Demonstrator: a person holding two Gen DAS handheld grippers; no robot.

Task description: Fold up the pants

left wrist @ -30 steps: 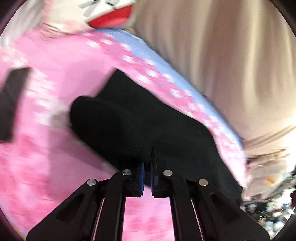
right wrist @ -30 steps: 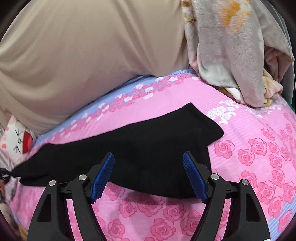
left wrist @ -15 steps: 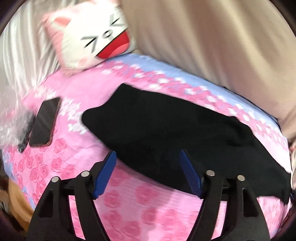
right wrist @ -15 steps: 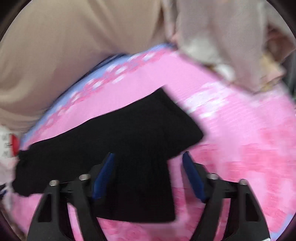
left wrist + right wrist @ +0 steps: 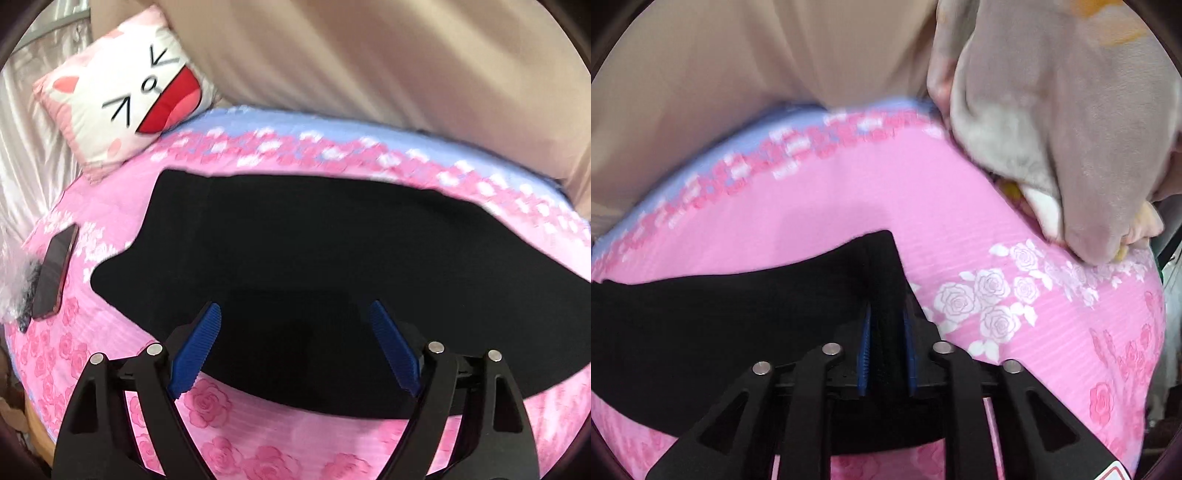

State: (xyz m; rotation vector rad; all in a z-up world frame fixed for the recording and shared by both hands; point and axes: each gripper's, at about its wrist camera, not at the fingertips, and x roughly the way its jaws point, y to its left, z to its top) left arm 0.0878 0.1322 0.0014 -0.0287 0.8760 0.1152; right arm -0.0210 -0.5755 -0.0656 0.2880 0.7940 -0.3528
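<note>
Black pants (image 5: 314, 258) lie flat across a pink rose-print bed sheet (image 5: 229, 454). In the left wrist view my left gripper (image 5: 295, 343) is open and empty, its blue pads just above the near edge of the pants. In the right wrist view my right gripper (image 5: 886, 350) is shut on the right end of the pants (image 5: 746, 317), with a fold of black cloth pinched between the blue pads.
A cat-face pillow (image 5: 125, 110) sits at the back left. A phone (image 5: 55, 273) lies near the sheet's left edge, next to crinkled plastic. A beige curtain (image 5: 369, 62) hangs behind. A grey plush blanket (image 5: 1056, 122) is heaped at the right.
My left gripper let go of the pants, opened and drew back. My right gripper moved to the right end of the pants and shut on it.
</note>
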